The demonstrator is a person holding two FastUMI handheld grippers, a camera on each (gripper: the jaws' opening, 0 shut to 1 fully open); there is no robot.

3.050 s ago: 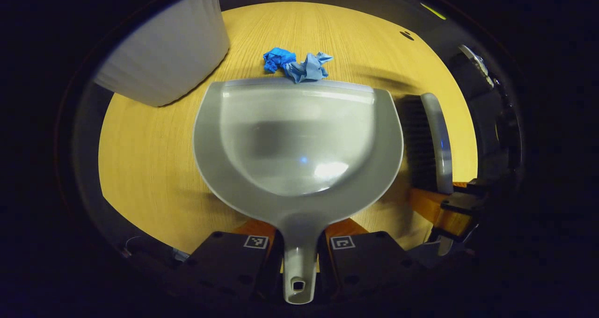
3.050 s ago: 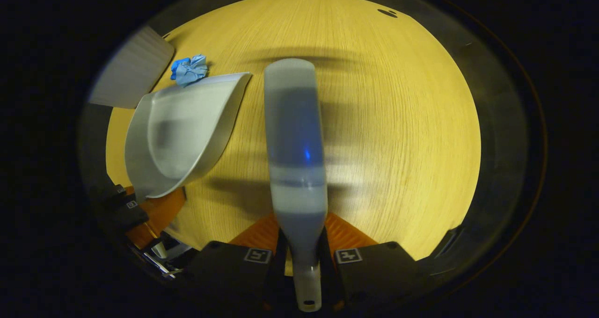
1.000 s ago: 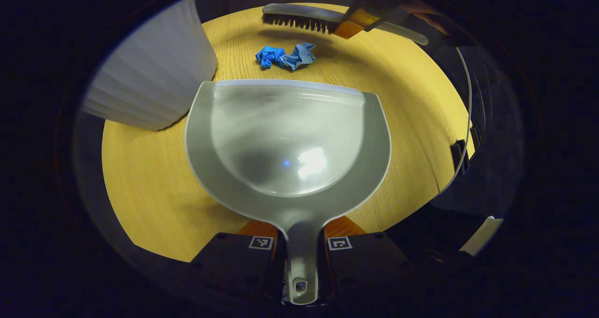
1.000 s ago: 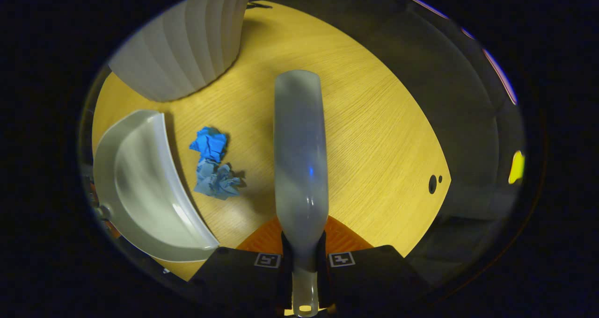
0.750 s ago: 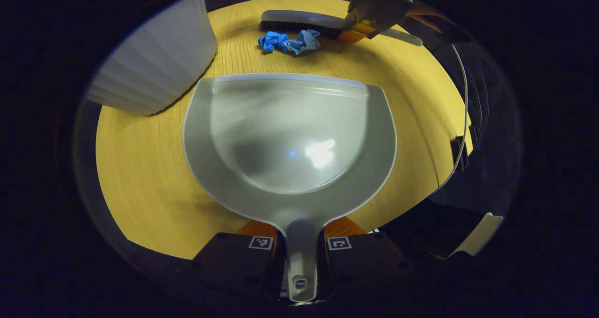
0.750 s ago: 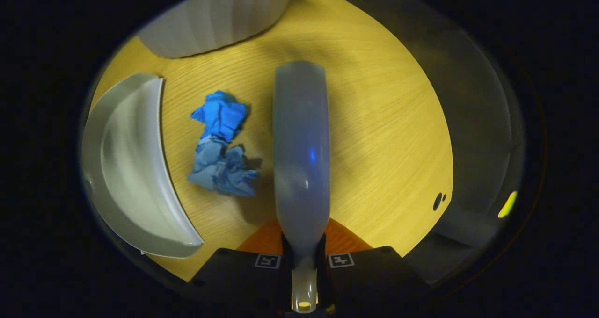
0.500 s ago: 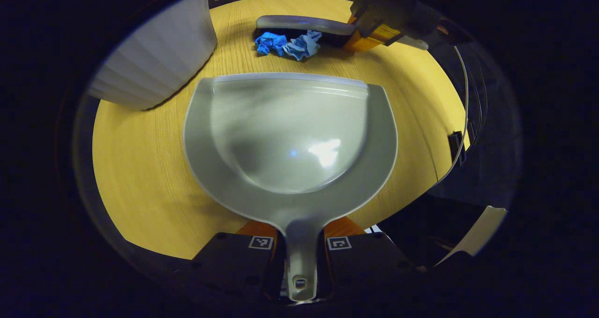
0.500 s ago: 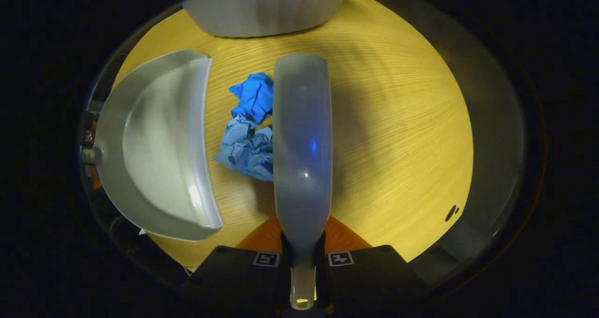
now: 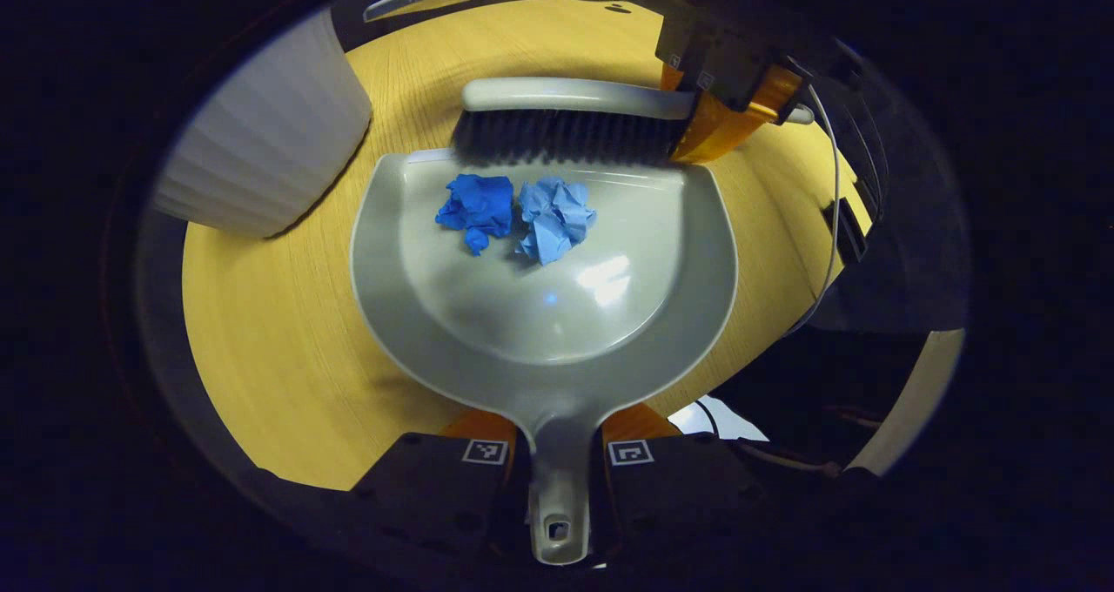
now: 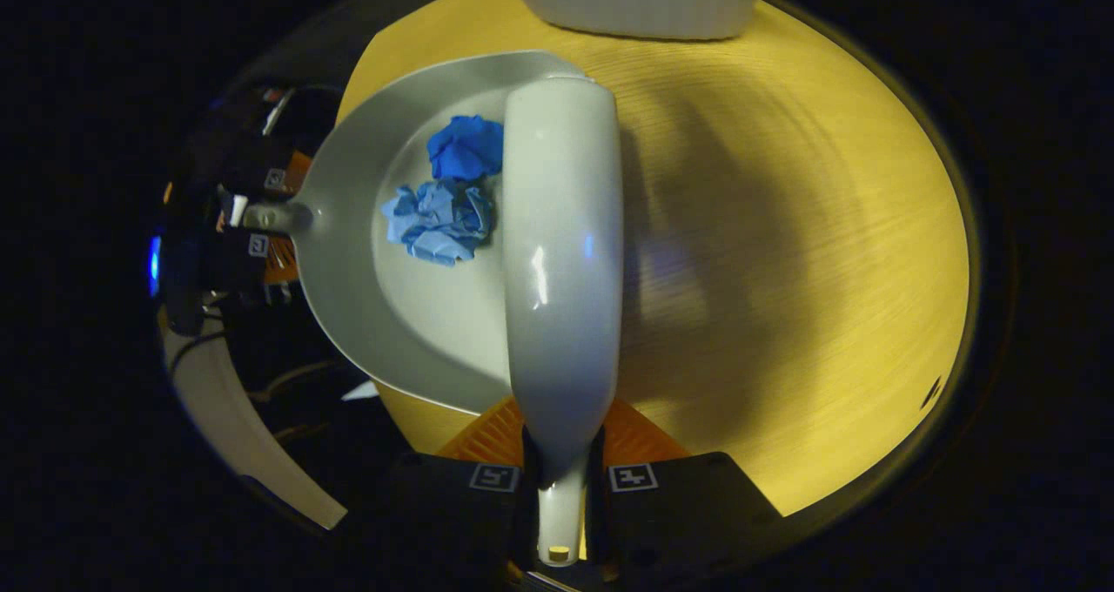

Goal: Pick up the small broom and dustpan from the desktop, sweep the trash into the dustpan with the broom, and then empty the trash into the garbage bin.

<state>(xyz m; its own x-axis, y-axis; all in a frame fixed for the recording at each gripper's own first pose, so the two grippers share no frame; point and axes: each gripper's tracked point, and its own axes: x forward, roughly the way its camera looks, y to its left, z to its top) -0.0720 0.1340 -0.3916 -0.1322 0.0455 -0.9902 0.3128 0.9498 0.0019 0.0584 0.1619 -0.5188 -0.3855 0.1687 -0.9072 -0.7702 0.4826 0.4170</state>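
Wooden desktop (image 9: 261, 331) bears dustpan (image 9: 540, 313) and broom (image 10: 561, 252), each tool clamped on one.

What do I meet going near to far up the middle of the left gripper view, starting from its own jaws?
Dustpan handle clamped in the left gripper → dustpan bowl → two blue paper wads → broom bristles at the pan's lip → broom back → bare desktop.
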